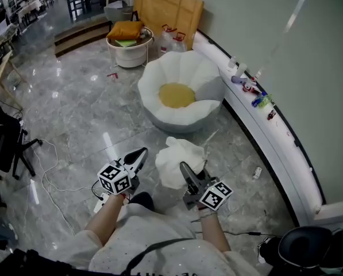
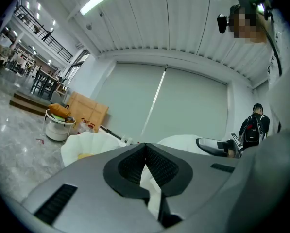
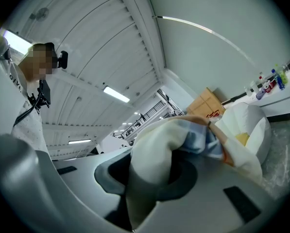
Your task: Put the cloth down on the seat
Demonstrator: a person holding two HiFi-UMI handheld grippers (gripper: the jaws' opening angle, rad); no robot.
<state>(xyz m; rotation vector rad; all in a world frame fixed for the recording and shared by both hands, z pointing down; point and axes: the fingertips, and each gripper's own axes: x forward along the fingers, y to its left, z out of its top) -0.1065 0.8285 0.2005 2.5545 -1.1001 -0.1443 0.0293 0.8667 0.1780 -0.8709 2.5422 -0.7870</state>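
Closest to me, my right claw is clamped on the cloth. In the right gripper view the fabric fills the space between the jaws and spills over them, mostly white, with pale blue checks and an orange edge further out. The cloth hangs bunched off the front of that claw, above the floor and not on the seat.

My left claw is just beside the cloth, on its left. The head view shows a little floor between the two. In the left gripper view its jaw tips meet. A sliver of white shows in the slit behind them, and I cannot tell whether that is a caught bit of fabric.

A white cable trails over the grey polished floor to my left, near a black office chair.

Ahead of both claws is the seat, a white petal-shaped cushion with a yellow centre and nothing lying on it. To its right a curved white ledge follows the wall and carries a few small coloured bottles.

Beyond the seat stand a round white tub with an orange cushion on top, two clear jugs, and a wooden panel leaning on the wall.
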